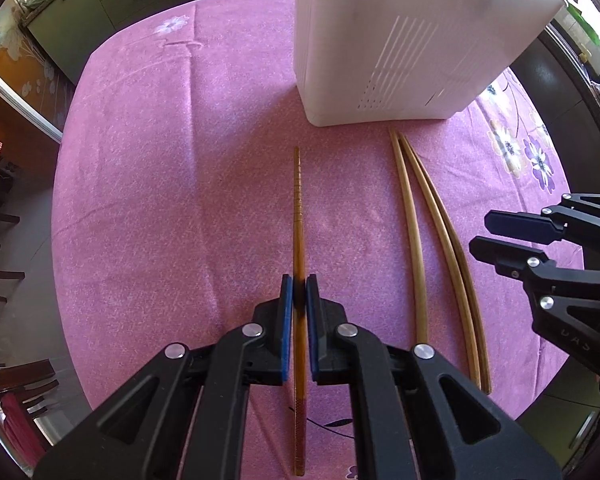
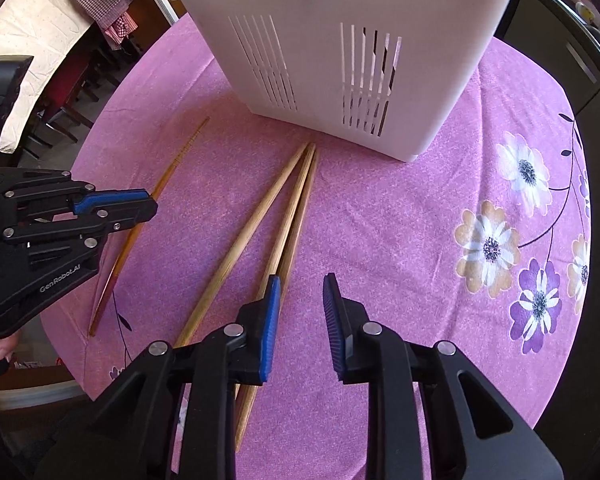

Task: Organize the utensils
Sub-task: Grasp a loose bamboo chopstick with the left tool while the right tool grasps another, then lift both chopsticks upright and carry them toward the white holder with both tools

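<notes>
Pink flowered cloth [image 1: 160,200] covers the counter. White slotted utensil holder [image 1: 400,48] stands upright at the far side, so anything gathered goes in from above.

Left tool [image 1: 300,292]: jaws clenched on the dark brown chopstick [image 1: 297,200], gripping it near mid-length. The stick runs straight out between the pads, ridged tip pointing toward the holder. A middle grip likely keeps it balanced for lifting. Whether it is off the cloth yet, cannot tell.

Right tool [image 2: 300,312]: jaws parted, nothing between them; pads press on nothing. It hangs over the cloth just right of the pale chopsticks [image 2: 284,224]. Its left pad overlaps the nearest one in the right wrist view, touching or above, unclear.

Pale sticks: three, fanned, thin ends converging just in front of the holder's base, thick ends toward the tools. Two lie touching side by side; the third splays left.

Judgement: left is on the pick step; right is lining up, and needs to shift left to straddle a stick.
</notes>
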### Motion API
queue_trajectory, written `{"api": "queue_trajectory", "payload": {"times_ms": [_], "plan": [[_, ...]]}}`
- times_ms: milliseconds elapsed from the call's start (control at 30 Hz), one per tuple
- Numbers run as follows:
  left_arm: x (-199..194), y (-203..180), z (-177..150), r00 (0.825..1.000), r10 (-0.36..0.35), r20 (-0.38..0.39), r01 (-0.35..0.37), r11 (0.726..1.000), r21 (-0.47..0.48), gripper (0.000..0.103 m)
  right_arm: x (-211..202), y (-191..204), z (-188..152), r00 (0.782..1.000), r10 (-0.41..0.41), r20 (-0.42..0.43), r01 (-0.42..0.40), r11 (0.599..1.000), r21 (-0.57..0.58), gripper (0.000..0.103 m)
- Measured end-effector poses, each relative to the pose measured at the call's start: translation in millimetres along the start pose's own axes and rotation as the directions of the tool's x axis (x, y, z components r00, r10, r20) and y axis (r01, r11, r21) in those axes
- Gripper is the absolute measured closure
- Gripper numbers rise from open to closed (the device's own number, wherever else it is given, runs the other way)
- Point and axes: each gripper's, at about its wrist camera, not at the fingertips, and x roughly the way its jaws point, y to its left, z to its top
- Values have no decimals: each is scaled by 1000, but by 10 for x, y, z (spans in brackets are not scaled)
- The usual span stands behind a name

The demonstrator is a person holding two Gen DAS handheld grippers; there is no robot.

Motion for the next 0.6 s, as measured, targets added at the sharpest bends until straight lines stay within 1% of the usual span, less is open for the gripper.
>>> {"api": "queue_trajectory", "payload": {"times_ms": [67,133,167,233,333,433,600], "plan": [[-1,55,-26,1000,-7,1,7,1000,-2,96,42,24,36,1000,-4,-9,4,1000,-2,83],[-25,84,-11,1000,-12,-1,12,1000,-3,96,80,50,60,1000,-11,-15,11,1000,-7,83],[-57,188,-17,1000,-15,-2,15,1000,-4,96,104,69,74,1000,-16,-17,16,1000,-8,84],[-54,257,-48,1000,-17,-2,17,1000,-5,96,161,121,101,999,-26,-23,26,1000,-15,86],[-49,316,-76,1000,-19,1,19,1000,-8,96,218,152,135,999,-37,-26,36,999,-21,86],[-58,359,-93,1000,-18,3,18,1000,-12,96,280,265,166,999,-41,-32,41,999,-30,88],[-66,339,-97,1000,-11,0,11,1000,-10,96,457,481,268,997,-54,-48,52,998,-44,89]]}}
